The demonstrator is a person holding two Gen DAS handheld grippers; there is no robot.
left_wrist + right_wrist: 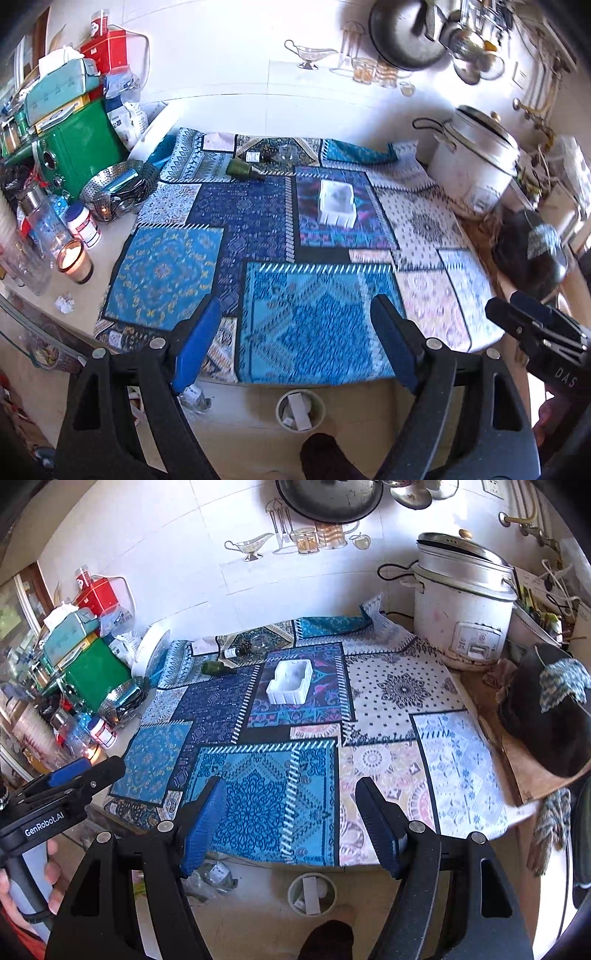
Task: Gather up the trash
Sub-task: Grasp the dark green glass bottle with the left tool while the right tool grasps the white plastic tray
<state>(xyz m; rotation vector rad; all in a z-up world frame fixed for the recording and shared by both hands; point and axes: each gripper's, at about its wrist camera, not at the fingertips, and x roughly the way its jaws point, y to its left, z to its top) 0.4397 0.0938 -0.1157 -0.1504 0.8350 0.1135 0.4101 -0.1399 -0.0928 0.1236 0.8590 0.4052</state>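
A white plastic tray lies on the patchwork cloth in the middle of the table. Behind it are a green bottle on its side, a small labelled bottle and a glass jar. A crumpled paper ball sits on the bare table edge at left. On the floor below the table stands a round trash bin with a white box in it. My left gripper and right gripper hover above the near edge, both open and empty.
A white rice cooker stands at the back right, with a dark cloth bundle in front of it. At left are a green tin, jars, a lit candle and a metal basket. A person's foot is by the bin.
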